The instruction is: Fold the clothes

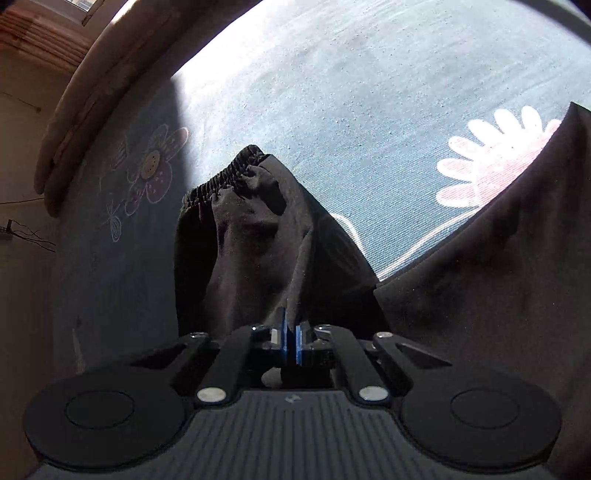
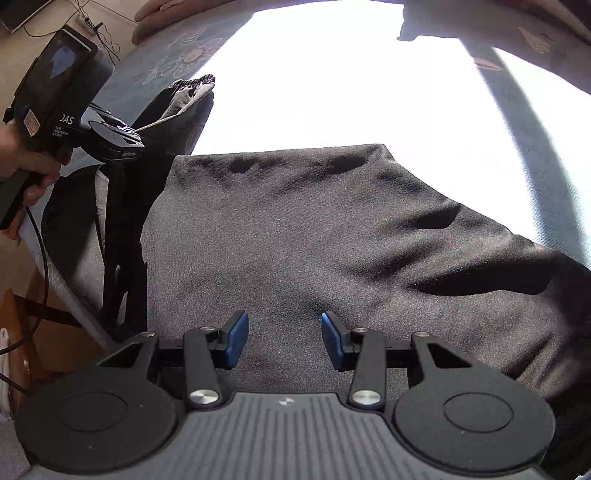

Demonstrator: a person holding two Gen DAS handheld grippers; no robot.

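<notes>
Two grippers over dark trousers (image 2: 314,229): left gripper (image 1: 291,341) pinches fabric, lifting leg for fold; right gripper (image 2: 284,338), lower centre, gapes empty above cloth.

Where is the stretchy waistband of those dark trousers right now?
In the left wrist view, the waistband is lifted mid-frame, beyond the left gripper, over the blue flowered sheet.

I am seeing a blue-grey bedsheet (image 1: 369,92) filling most of the left wrist view, sunlight glaring across its upper part. A pink and white flower print (image 1: 487,162) is showing at the right, an outlined flower (image 1: 155,166) sitting in shadow at the left. A beige cushion (image 1: 92,92) is curving along the upper left. Cables (image 2: 99,33) are trailing over the floor (image 2: 22,48), upper left of the right wrist view.
</notes>
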